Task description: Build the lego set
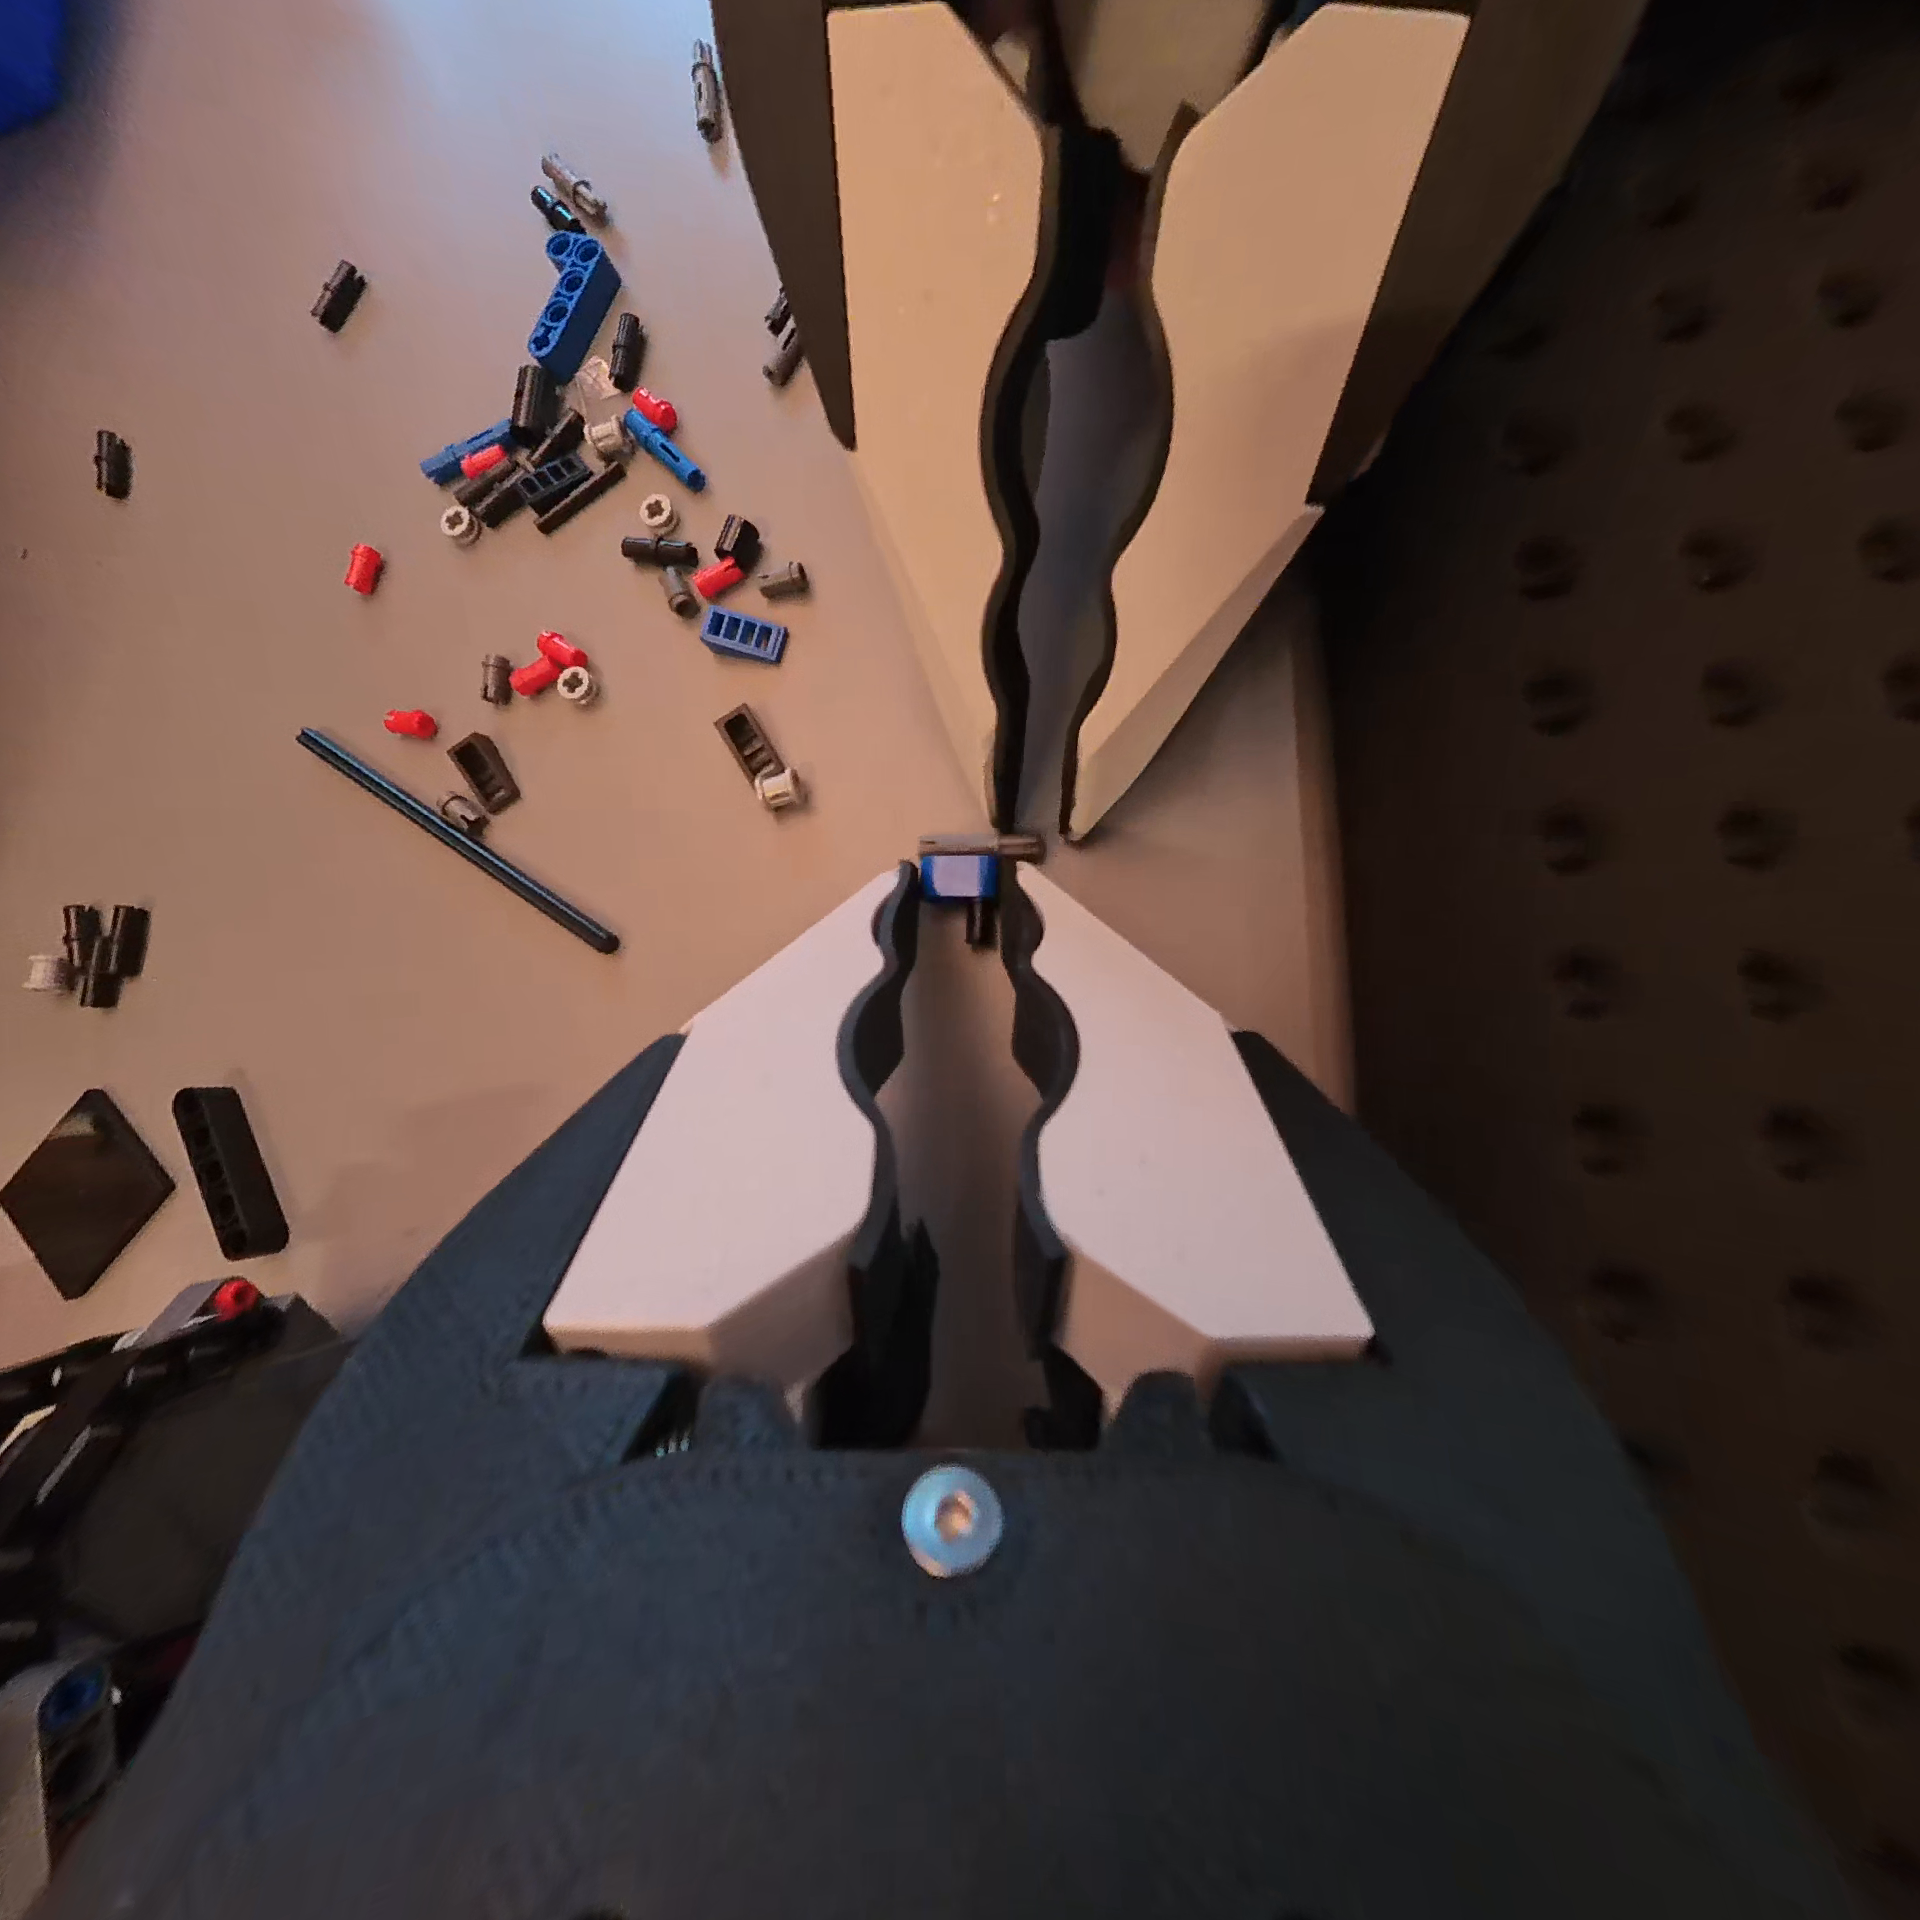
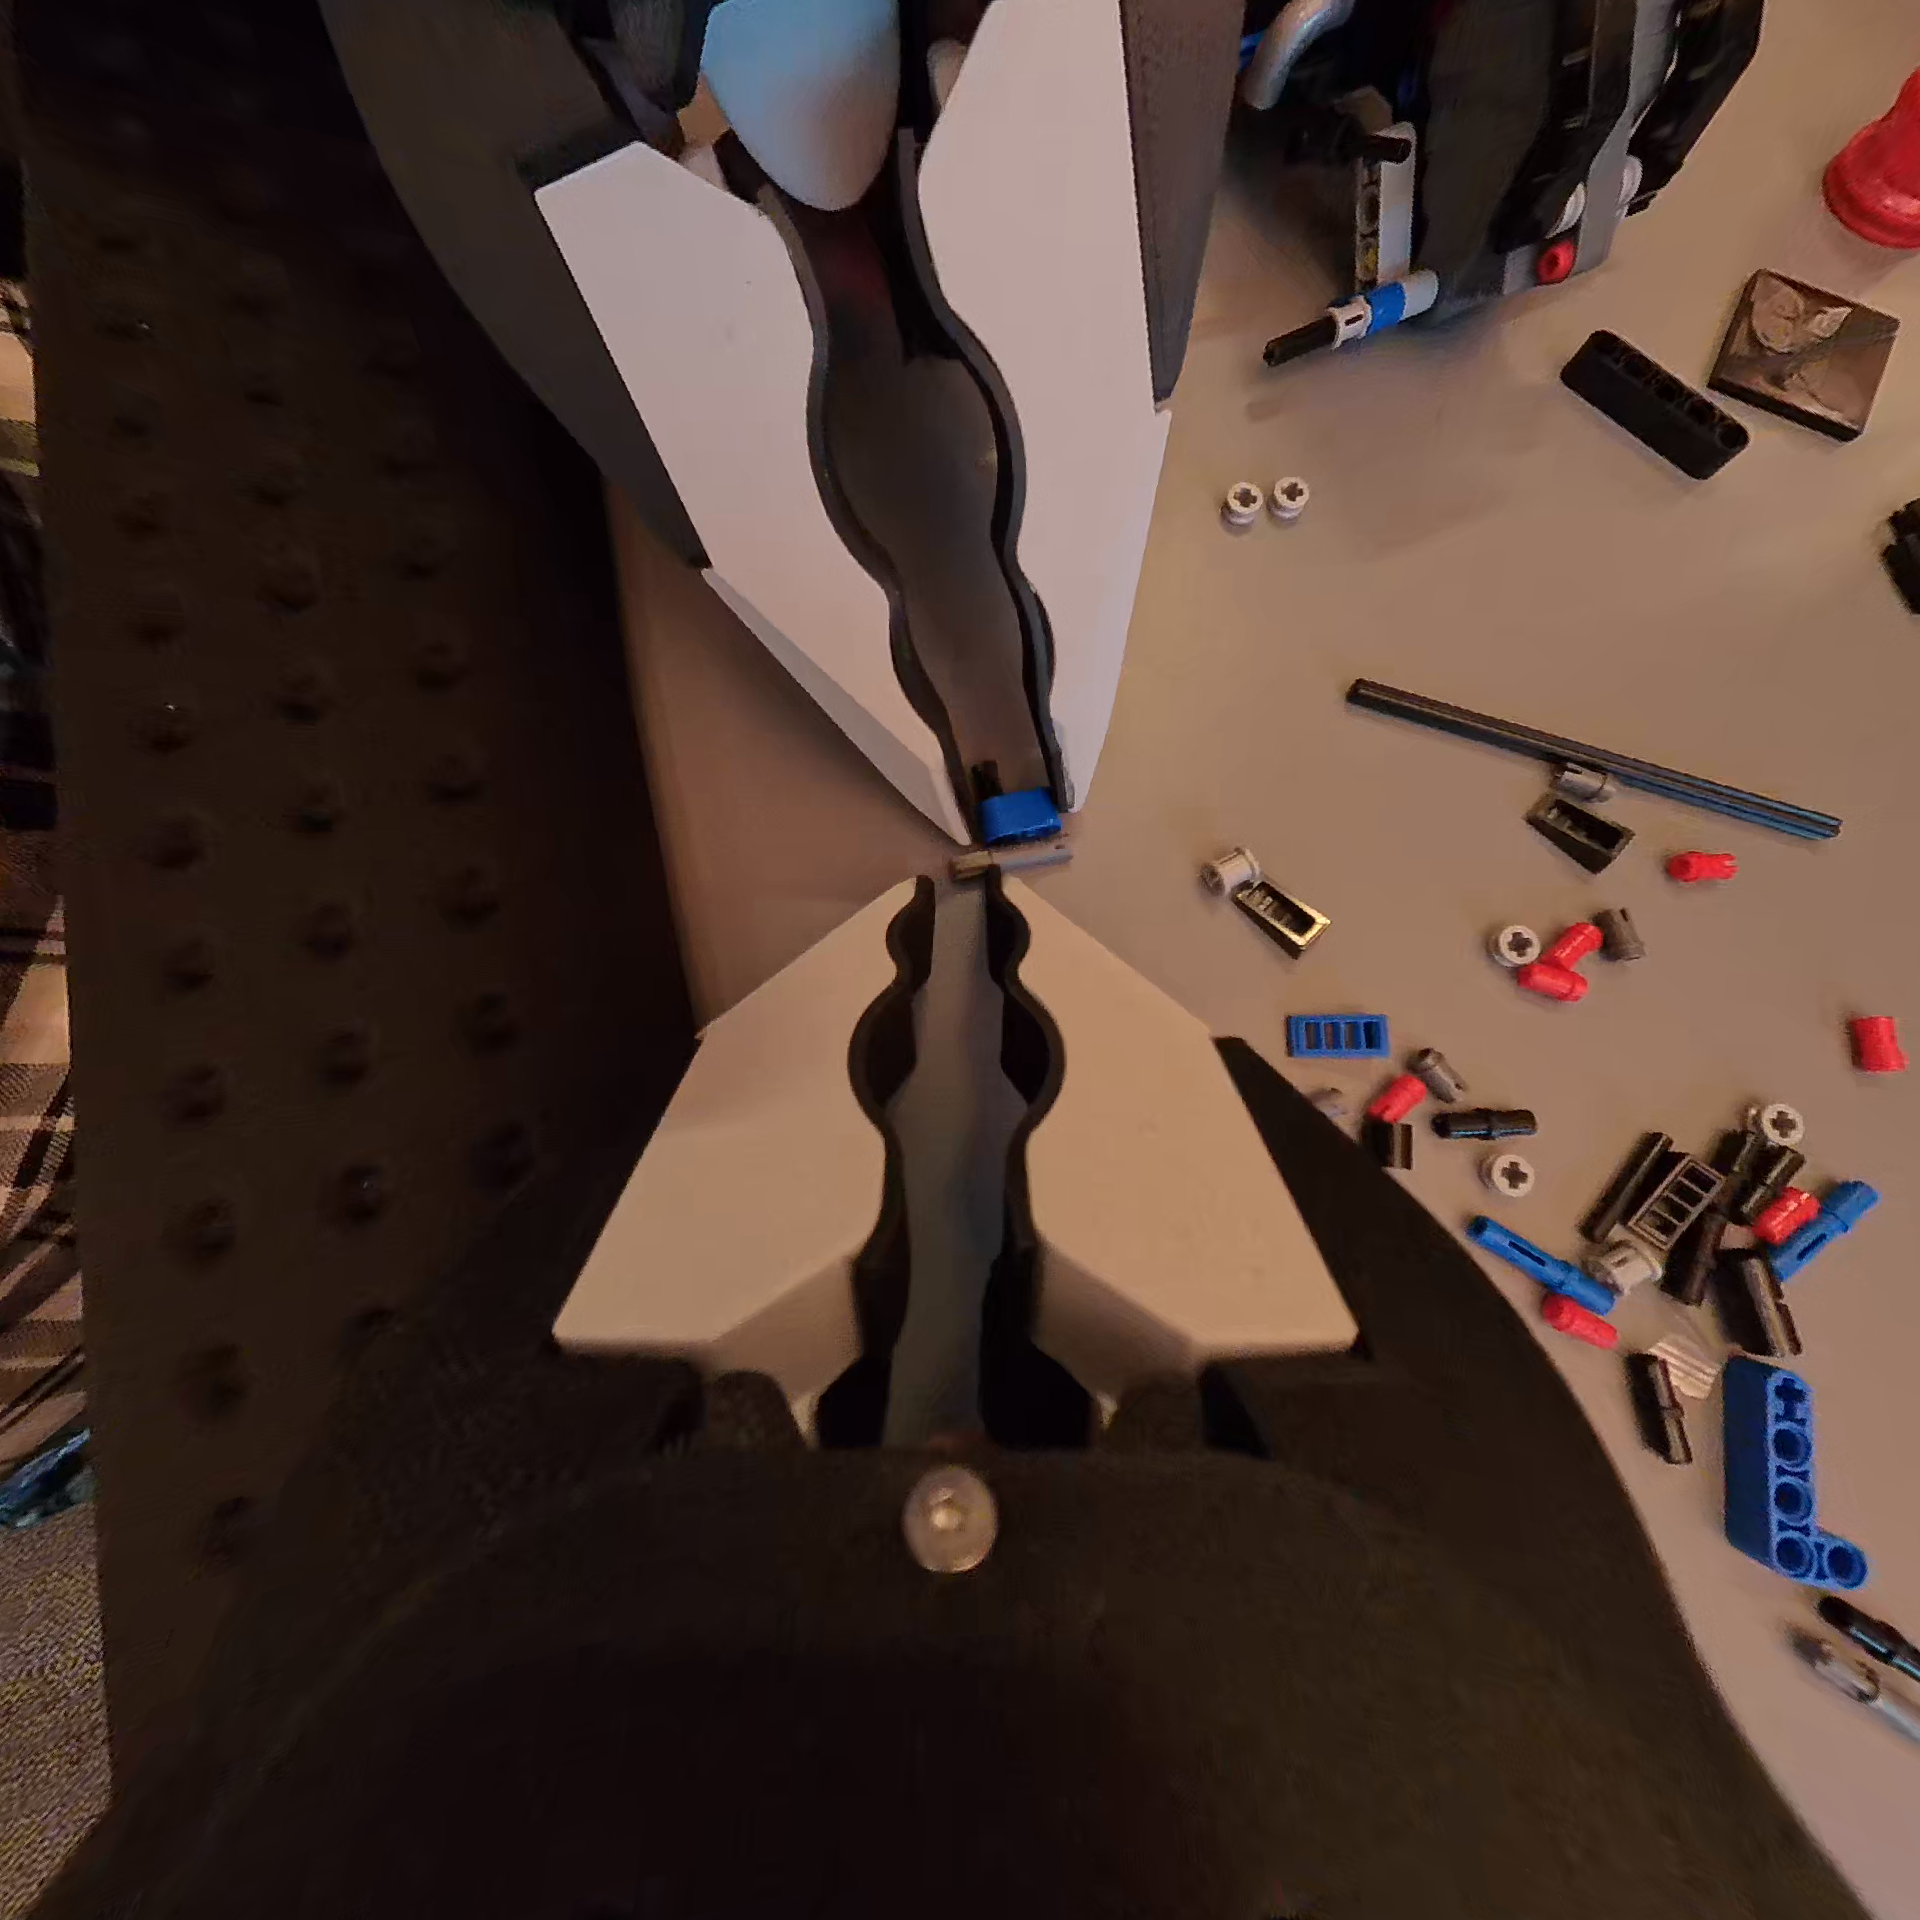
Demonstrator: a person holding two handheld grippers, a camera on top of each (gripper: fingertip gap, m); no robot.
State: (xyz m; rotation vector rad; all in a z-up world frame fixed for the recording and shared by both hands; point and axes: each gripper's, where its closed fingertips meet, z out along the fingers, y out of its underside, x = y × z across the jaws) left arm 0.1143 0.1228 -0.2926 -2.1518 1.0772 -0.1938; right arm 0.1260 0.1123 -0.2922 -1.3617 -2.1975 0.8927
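In the left wrist view my left gripper (image 1: 961, 896) is shut on a small blue connector (image 1: 956, 878) with a black pin sticking back between the jaws. My right gripper (image 1: 1034, 829) comes from the top, tip to tip with the left. It is shut on one end of a short grey pin (image 1: 977, 844), which lies crosswise against the blue connector's far face. In the right wrist view my right gripper (image 2: 958, 885) holds the grey pin (image 2: 1023, 858) just below the blue connector (image 2: 1016, 816), which sits in the left gripper (image 2: 1018, 823). Both are held above the table's edge.
Loose red, blue, black and grey pieces (image 1: 582, 457) lie scattered on the tan table, with a long black axle (image 1: 457, 842) and a blue L-beam (image 2: 1782, 1475). A part-built black model (image 2: 1507, 135) stands near a black beam (image 2: 1657, 416) and a black tile (image 2: 1803, 353). A dark studded surface (image 1: 1662, 935) borders the table. Less than 4 cm separates the two grippers' tips. From either gripper's tips it is about 15 cm to the black beam (image 2: 1657, 416). It turns up in the left wrist view (image 1: 241, 1151) as well.
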